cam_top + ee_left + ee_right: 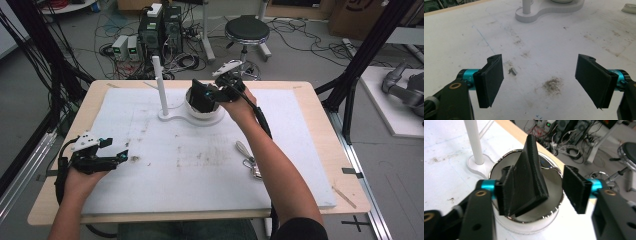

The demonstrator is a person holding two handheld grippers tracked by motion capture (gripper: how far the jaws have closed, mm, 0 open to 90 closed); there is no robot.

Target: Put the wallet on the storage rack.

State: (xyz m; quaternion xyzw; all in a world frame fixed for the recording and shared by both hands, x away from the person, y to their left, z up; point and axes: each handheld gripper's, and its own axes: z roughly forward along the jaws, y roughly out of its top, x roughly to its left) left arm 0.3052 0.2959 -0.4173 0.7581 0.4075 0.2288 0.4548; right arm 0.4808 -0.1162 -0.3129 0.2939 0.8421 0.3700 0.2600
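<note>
High view: your left tool (117, 156) sits low at the left side of the white mat (150, 190) on the worktop (350, 190), jaws apart, nothing between them. Your right tool (212, 95) is at the far middle of the mat, over the white cup (205, 114), with a black pad (200, 96) at its jaws. The cup stands on a white base (175, 118) that also carries an upright post (160, 85). A metal clip (248, 159) lies on the mat near your right forearm. Left gripper view: the left tool (539, 80) is wide open above the stained mat (554, 42); a small grey fragment (512, 71) lies on the mat just beside one jaw, and the base (541, 13) shows at the top. Right gripper view: the right tool (541, 188) is open; the pad (527, 180), a black folded wedge, leans against one jaw and is apart from the other, standing over the mouth of the cup (499, 168), whose rim is shiny. The post (474, 141) stands just beside the cup.
</note>
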